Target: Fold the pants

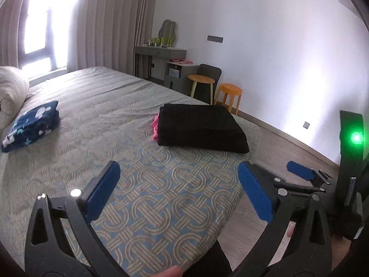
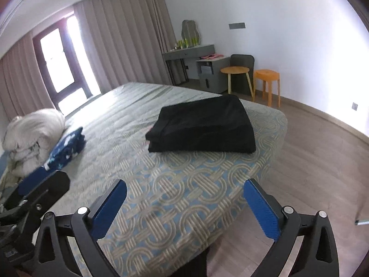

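Ahead of my left claw (image 1: 177, 194) and right claw (image 2: 184, 207), both spread apart and empty, the folded black fabric pants (image 2: 203, 124) rest squared on the patterned bed (image 2: 161, 196); folding looks finished, so I hold back.

I can read no text, label, brand, number or sign in either wrist view from here.
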